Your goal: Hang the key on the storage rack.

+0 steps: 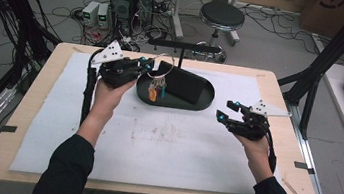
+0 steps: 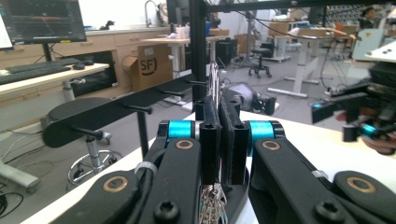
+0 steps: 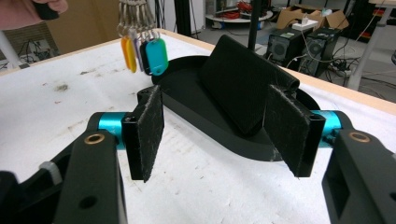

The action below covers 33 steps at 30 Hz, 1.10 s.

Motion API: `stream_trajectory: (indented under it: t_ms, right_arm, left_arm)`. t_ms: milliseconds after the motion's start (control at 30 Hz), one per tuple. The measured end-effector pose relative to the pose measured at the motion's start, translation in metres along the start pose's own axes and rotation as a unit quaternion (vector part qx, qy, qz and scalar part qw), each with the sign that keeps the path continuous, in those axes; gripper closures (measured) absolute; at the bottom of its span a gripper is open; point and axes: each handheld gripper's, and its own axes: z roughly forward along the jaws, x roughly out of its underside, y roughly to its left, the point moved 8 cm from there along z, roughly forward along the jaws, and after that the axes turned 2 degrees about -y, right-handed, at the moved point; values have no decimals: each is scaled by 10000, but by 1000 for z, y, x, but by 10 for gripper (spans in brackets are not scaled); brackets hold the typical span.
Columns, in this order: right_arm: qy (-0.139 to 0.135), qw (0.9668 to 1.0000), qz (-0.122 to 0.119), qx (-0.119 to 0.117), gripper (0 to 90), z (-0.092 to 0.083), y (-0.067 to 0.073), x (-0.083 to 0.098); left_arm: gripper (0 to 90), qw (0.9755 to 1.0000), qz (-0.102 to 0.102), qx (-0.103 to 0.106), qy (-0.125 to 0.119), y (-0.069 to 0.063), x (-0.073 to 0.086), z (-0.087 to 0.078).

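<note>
A metal key ring with small plastic tags, orange, teal and purple, was held pinched in the left hand-held gripper, upper centre-left of the high view. The jaws were fully closed on the ring; in the left gripper view the thin wire loop was seen edge-on rising between the pressed felt-like pads, with chain links hanging below them. The tags were dangling above the left end of a black oval tray, matte plastic with a low rim, placed at upper centre of the desk. A slanted black slab was standing inside the tray, and a black hook rack on a thin post was seen behind it. The desk was light wood, covered by a white, slightly stained mat.

The left forearm, in a dark sleeve, was angled up from the bottom edge, palm under the gripper body, jaws pointed right. The right hand-held gripper was held at right centre, jaws pointed left toward the tray, parted wide with nothing between the fuzzy black pads. It was held low above the mat, apart from the tray.
</note>
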Motion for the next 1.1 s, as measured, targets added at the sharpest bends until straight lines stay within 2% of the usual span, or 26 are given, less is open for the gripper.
stream_trajectory:
  t_ms: [133,300,567,733,1000,1100]
  right_arm:
    - [13,10000,-24,-27,400,-1,1,0]
    - [-25,10000,-49,-17,402,-3,1,-1]
    - [-59,10000,-44,58,402,-8,-1,0]
    - [-42,10000,-31,55,408,-9,-1,2]
    - [-42,10000,-82,12,417,-8,1,2]
    - [-33,9999,-114,-12,425,-8,3,2]
  left_arm:
    - [867,9999,-84,-110,-69,10,2,3]
    - [867,9996,-122,-248,-65,22,6,7]
    - [866,9985,-306,-441,-55,41,17,8]
    - [866,9980,-340,-530,-41,49,24,11]
    - [866,9961,-573,-664,-100,60,32,14]
    - [866,9956,-586,-732,-85,64,35,15]
